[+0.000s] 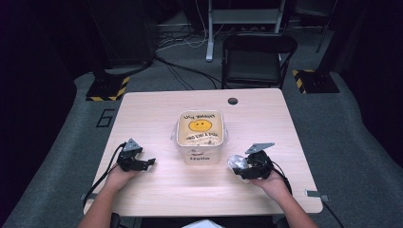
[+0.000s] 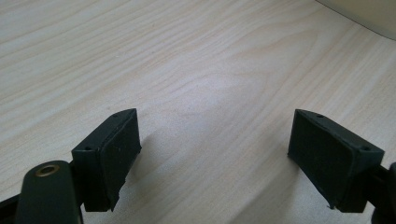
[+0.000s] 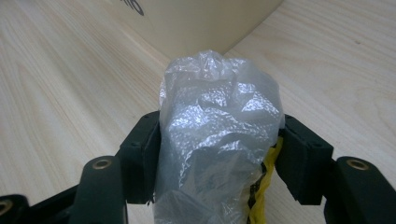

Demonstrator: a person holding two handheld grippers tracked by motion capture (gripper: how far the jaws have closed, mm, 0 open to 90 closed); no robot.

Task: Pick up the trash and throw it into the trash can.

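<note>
Evidently the right gripper (image 3: 219, 154) has its jaws clamped on a crumpled clear plastic bag (image 3: 219, 135), low over the pale wooden table (image 1: 157, 109) beside the translucent smiley-lidded tub (image 1: 199, 137), while the left gripper (image 2: 215, 154) rests, jaws apart and empty.

A light wood-grain table (image 1: 157, 109) with a small dark round grommet (image 1: 232, 100) near its far edge stands on grey carpet (image 1: 351, 142) in a dim room whose edges fall into near darkness. Beyond the table stands a black folding chair (image 1: 256, 59), and behind it the pale metal frame of a stand (image 1: 242, 19) with white and black cables (image 1: 180, 42) trailing across the floor. Two dark base plates edged with yellow-and-black hazard tape, the left base plate (image 1: 108, 88) and the right base plate (image 1: 316, 80), lie on the carpet to either side, and a taped figure 6 (image 1: 105, 117) marks the floor beside the table's left edge.
</note>
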